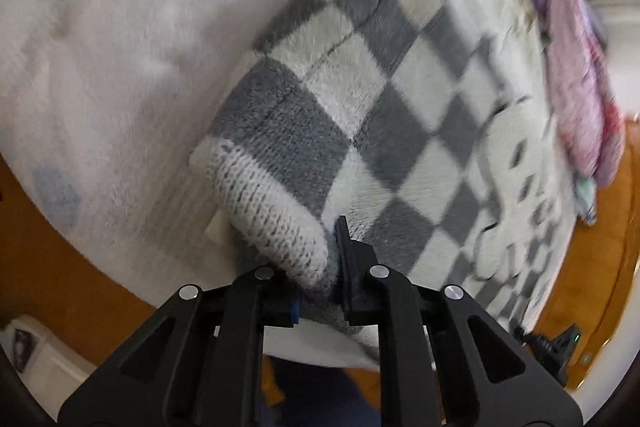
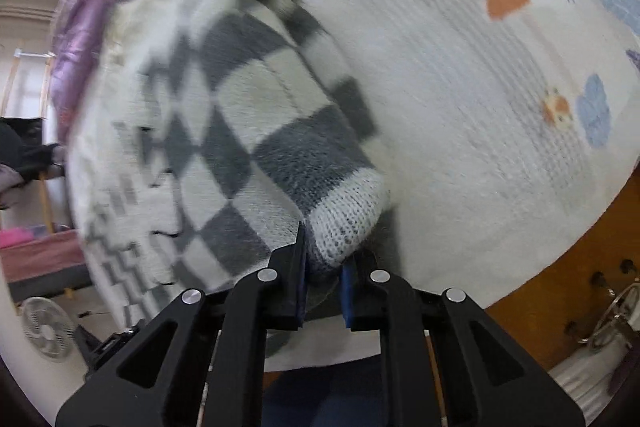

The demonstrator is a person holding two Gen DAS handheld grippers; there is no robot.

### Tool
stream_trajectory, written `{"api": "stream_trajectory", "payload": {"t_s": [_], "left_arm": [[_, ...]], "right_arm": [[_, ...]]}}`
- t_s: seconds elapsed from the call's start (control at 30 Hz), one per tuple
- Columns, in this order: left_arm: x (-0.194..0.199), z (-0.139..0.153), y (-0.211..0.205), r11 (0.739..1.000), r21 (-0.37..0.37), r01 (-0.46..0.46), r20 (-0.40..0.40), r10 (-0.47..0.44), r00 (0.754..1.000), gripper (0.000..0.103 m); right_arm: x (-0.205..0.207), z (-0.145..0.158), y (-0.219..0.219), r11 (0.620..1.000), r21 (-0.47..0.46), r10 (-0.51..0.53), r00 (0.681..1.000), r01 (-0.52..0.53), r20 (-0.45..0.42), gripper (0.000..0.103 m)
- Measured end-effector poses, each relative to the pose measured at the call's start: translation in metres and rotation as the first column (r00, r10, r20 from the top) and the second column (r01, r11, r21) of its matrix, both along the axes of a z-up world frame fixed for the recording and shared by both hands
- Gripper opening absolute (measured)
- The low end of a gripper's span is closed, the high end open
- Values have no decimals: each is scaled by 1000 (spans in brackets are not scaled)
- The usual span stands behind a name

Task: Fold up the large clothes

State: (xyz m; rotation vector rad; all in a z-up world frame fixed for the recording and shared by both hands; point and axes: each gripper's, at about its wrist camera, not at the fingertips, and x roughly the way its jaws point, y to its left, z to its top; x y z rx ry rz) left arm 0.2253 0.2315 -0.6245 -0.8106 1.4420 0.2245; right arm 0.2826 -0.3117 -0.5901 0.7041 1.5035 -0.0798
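Black linkage of left gripper [image 1: 316,291] nearest the lens; jaws clamped on a white ribbed hem corner of the checked sweater [image 1: 400,115]. Right gripper [image 2: 324,283] likewise, jaws closed on the other ribbed corner, knit bunched between the blue pads [image 2: 347,291]. Sweater spread on the bed [image 1: 120,47], over a pale printed cover [image 2: 480,87], body running away from both lenses toward a purple quilt [image 1: 560,7] at the far side. Hem edge apparently lifted clear of the cover near each grip; rest lying flat. Heavy motion blur on both views, so fine creases not readable. Orange bed frame [image 1: 60,227] below the near edge.

Judged step: carrying the hem up and over toward the collar end for a crosswise fold. Advised: level travel of both grippers, equal height and pace, hem kept taut between them to prevent a sag in the middle. Hem laid square on the far edge before any release. Risk: thick knit slipping from shallow corner grips; skew if one side leads.
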Motion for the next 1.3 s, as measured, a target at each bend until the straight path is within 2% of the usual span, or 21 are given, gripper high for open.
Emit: {"api": "stream_trajectory", "payload": {"t_s": [0.1,0.17,0.23,0.27,0.3,0.37,0.4,0.47,0.57,0.67,0.73,0.77,0.83,0.9,0.93,0.97,1.03,1.1,1.2,1.27,1.3], "left_arm": [[8,-32,7,1000,16,1,-55,0,998,28],[17,-38,11,1000,-4,-3,-89,3,996,30],[19,-37,15,999,-36,-1,-92,-3,996,31],[16,-34,19,998,-62,-2,-79,-3,997,38],[12,-30,23,997,-72,-6,-72,1,997,55],[1,-17,34,994,-105,-26,-29,23,999,72],[-2,-14,38,994,-103,-28,-22,26,999,73],[-14,-5,51,992,-123,-40,0,41,999,74],[-23,-4,65,986,-145,-86,23,90,996,75],[-32,-7,85,981,-148,-127,29,132,991,75],[-35,-12,89,972,-167,-166,34,174,984,75],[-36,-14,91,969,-171,-180,38,189,981,75],[-38,-14,91,968,-163,-191,36,199,979,76],[-42,-16,95,966,-168,-196,40,205,978,76],[-44,-18,97,965,-170,-200,34,208,978,76],[-47,-20,99,962,-179,-204,31,213,977,76],[-55,-20,102,956,-194,-219,35,230,972,76],[-59,-20,103,953,-206,-224,46,238,970,76],[-67,-22,105,944,-243,-224,53,243,968,76],[-66,-25,102,936,-268,-229,61,254,965,76],[-68,-27,100,930,-285,-232,61,259,964,76]], "right_arm": [[-1,-49,7,999,-32,-18,999,17,-46,17],[2,-54,10,999,-43,-30,998,28,-50,21],[2,-45,10,998,-43,-40,997,37,-65,25],[0,-35,11,998,-52,-32,996,28,-78,32],[-2,-22,12,996,-87,-23,995,15,-97,35],[-3,1,18,988,-147,28,991,-47,-133,35],[-2,11,26,982,-164,72,988,-94,-137,35],[9,39,61,943,-204,245,963,-264,-114,32],[44,69,132,885,-167,446,895,-435,35,17],[92,73,201,854,-111,520,834,-508,184,9],[126,62,243,847,-114,531,811,-520,245,7],[140,56,255,845,-136,534,808,-517,248,6],[170,34,277,845,-192,533,815,-499,228,6],[195,-1,289,830,-244,541,830,-502,133,0],[206,-26,287,837,-222,527,846,-501,78,0],[213,-39,282,859,-194,495,866,-474,73,0],[218,-38,278,891,-156,439,897,-427,49,0],[212,-31,280,875,-175,466,884,-452,47,0],[174,-20,281,827,-210,535,845,-521,9,0],[139,-20,276,821,-184,544,838,-541,-37,0],[116,-33,271,827,-148,537,840,-543,-83,0]]}}
